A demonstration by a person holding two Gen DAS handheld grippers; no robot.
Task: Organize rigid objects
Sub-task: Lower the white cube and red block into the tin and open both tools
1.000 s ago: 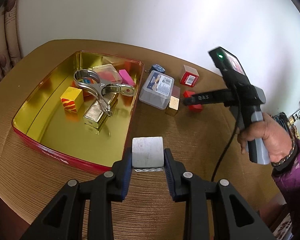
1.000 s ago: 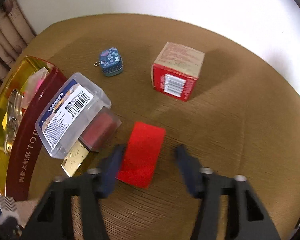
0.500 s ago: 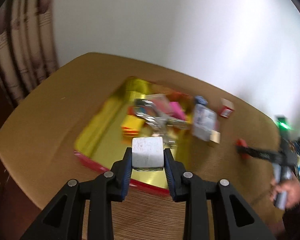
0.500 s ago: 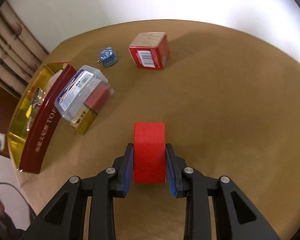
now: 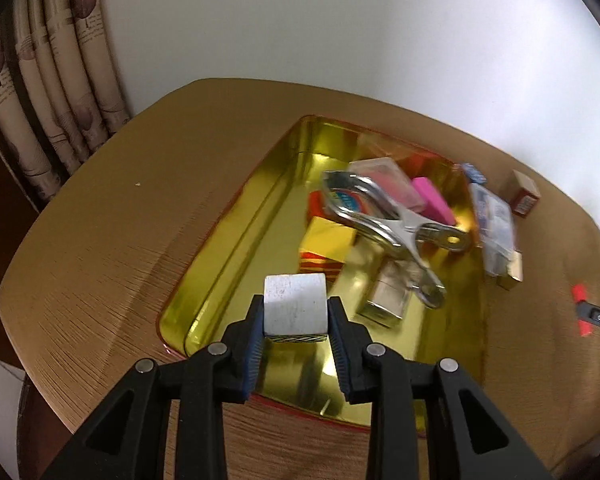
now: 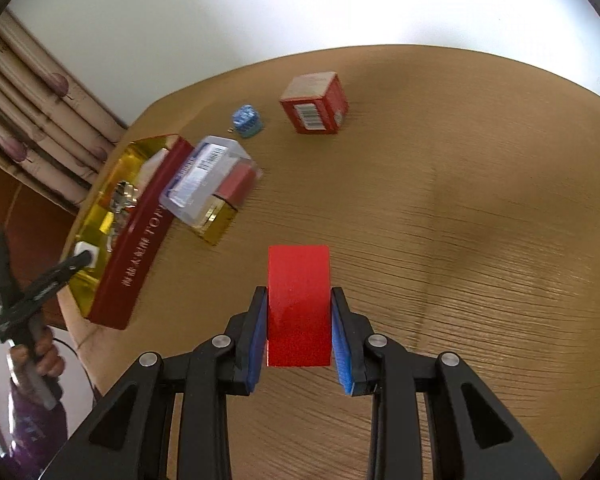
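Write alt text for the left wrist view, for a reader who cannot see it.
The left claw grips a white cube above the near end of a gold-lined tin tray on a wooden table. The tray holds a large metal clip, a yellow-and-red block, a pink block and other small items; more boxes sit beside it.

Rounded wooden table (image 5: 100, 240), white wall (image 5: 340, 40), patterned curtain (image 5: 52, 80).

A white block (image 5: 295, 309) with a zigzag-striped edge, a red block (image 6: 299, 304), a gold-lined red tin (image 5: 236, 256).
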